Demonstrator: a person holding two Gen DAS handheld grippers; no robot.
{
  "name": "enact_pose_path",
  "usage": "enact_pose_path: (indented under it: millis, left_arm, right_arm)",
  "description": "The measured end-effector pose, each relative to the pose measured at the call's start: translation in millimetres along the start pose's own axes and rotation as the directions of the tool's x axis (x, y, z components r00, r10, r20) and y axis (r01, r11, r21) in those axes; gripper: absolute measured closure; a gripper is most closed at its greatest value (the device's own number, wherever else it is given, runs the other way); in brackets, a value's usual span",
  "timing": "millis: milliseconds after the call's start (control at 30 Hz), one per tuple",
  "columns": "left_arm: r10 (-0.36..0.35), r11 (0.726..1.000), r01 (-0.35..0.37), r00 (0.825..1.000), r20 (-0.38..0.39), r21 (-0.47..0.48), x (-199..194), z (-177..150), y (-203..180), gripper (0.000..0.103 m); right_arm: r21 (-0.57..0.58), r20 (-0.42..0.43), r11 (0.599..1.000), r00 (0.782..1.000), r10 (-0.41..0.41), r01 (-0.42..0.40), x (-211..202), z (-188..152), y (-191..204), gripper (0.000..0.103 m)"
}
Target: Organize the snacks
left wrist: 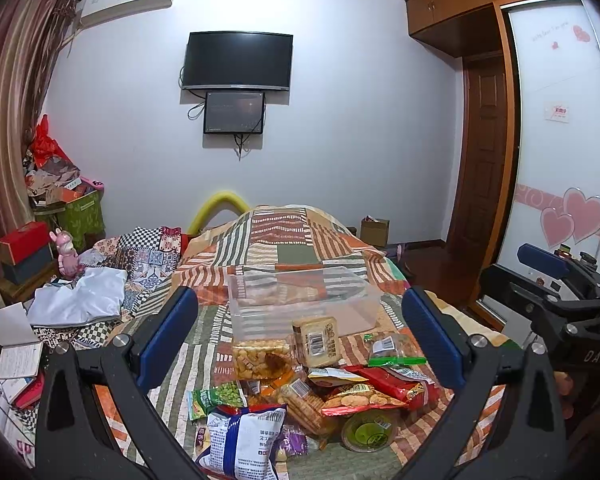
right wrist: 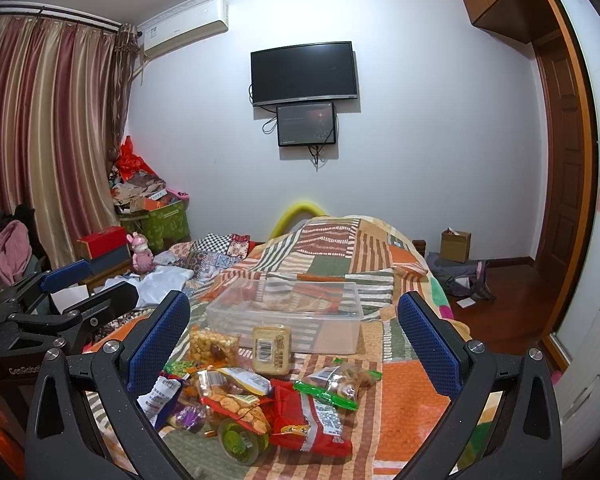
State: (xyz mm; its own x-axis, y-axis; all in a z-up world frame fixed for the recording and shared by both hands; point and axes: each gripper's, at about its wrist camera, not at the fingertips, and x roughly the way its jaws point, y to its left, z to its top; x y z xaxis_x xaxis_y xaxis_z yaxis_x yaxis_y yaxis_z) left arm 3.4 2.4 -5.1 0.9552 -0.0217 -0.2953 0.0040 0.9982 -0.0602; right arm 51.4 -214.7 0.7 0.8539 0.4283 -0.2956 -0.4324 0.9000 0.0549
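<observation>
Left claw (left wrist: pixel 300 332) wide, empty, above snack pile (left wrist: pixel 300 400) on bed (left wrist: pixel 284 240). Right claw (right wrist: pixel 294 338) wide, empty, same pile. Clear bin (left wrist: pixel 300 300) on quilt just behind pile, nothing visible inside. Left view only: white-blue bag (left wrist: pixel 244 436) nearest camera, heart decals on wardrobe door (left wrist: pixel 560 120), "DAS" on right claw body. Right view only: curtains (right wrist: pixel 52 128), bag on floor (right wrist: pixel 460 276), partial "GenRobot" on left claw body. Barcode on beige pack (left wrist: pixel 316 340); other print unreadable.
</observation>
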Motion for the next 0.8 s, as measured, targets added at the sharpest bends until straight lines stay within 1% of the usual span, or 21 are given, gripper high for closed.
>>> enact_pose_path:
  millis: [800]
  left_arm:
    - [0.005, 1.000, -0.005, 1.000, -0.003, -0.001, 2.3, -1.7, 0.9, 0.000]
  right_arm:
    - [0.005, -0.005, 1.000, 1.000, 0.007, -0.007, 2.3, -1.9, -0.5, 0.000]
